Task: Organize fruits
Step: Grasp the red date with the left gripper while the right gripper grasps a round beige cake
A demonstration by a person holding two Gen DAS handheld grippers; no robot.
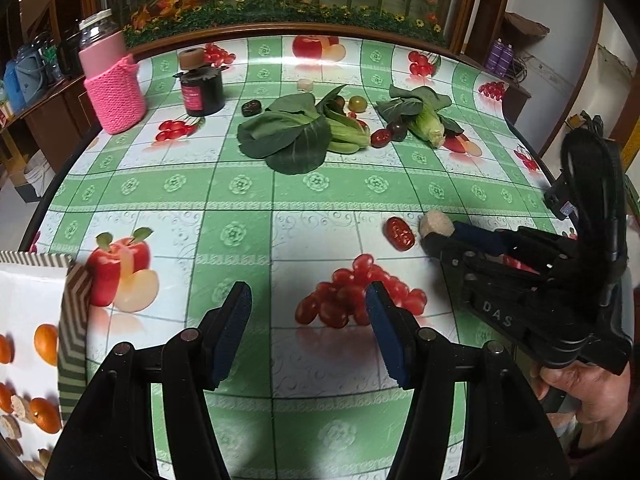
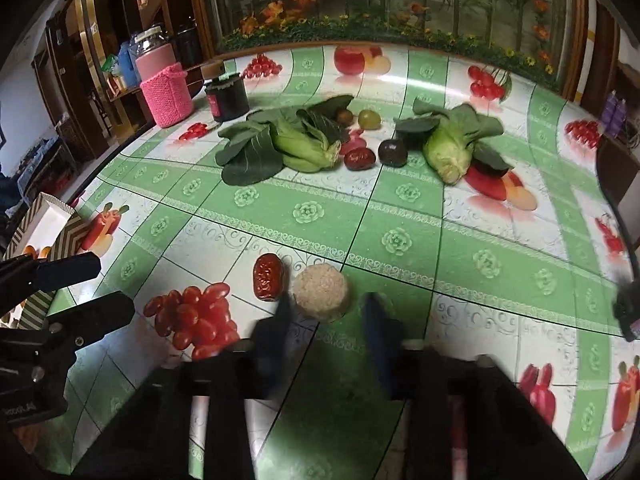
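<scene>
My left tongs [image 1: 308,332] hang released over the counter [image 1: 240,192], nothing between the pads, above printed cherry tomatoes. To their left sits a striped box [image 1: 74,320], rice cakes and oranges inside. My right tongs [image 2: 326,312] are spread apart too, blurred, just short of a pale round rice cake [image 2: 320,292], not gripping it. A red date [image 2: 268,282] lies just beside that cake on its left, near it; I cannot tell if they touch. Further out, mid-counter, two bok choy: left bok choy [image 2: 280,142] and right bok choy [image 2: 450,148]. Between them another red date [image 2: 359,159] and a dark plum [image 2: 393,153], behind those a green tomato [image 2: 369,119]. At the far left edge a black jar [image 2: 226,97] and pink knit-sleeved jar [image 2: 162,80].
</scene>
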